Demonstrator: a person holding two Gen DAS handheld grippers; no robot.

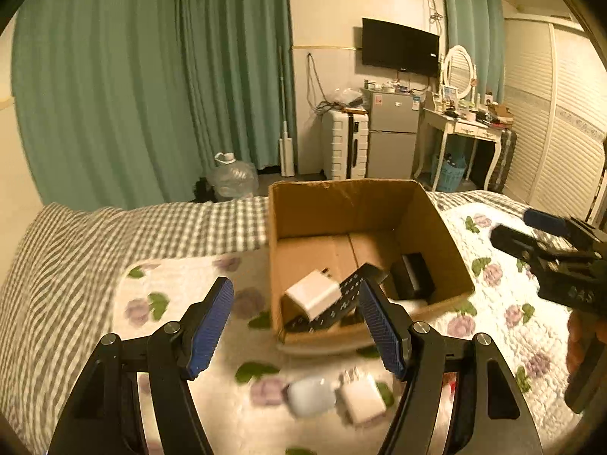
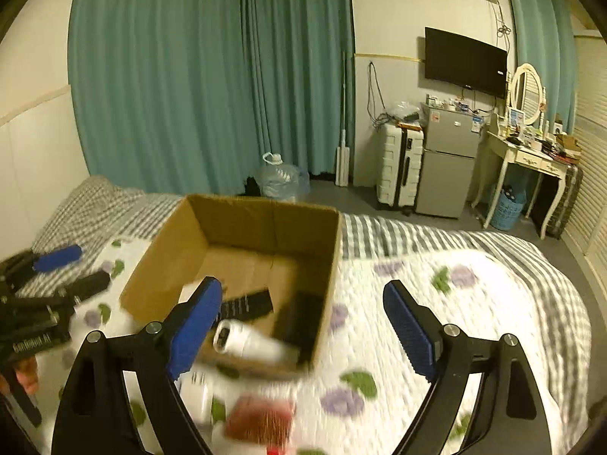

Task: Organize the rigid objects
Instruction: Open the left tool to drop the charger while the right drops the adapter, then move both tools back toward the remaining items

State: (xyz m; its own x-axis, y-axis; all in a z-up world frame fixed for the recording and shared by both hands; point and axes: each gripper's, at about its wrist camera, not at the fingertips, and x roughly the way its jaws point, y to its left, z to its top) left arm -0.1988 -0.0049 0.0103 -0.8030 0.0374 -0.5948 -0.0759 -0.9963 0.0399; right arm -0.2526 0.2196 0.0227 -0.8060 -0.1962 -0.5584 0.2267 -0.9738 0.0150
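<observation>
Right claw [image 2: 301, 326] is sitting released, jaws wide, and a white cylinder thing [image 2: 246, 341] is hovering blurry just ahead of its left pad over the near rim of the cardboard box [image 2: 235, 223], so I'm guessing it's dropping in. Left claw [image 1: 296, 322] is also spread wide, gripping nothing. Just below it on the bed, a white charger [image 1: 362, 402] and a pale case [image 1: 311, 396] are waiting, probably next.
</observation>
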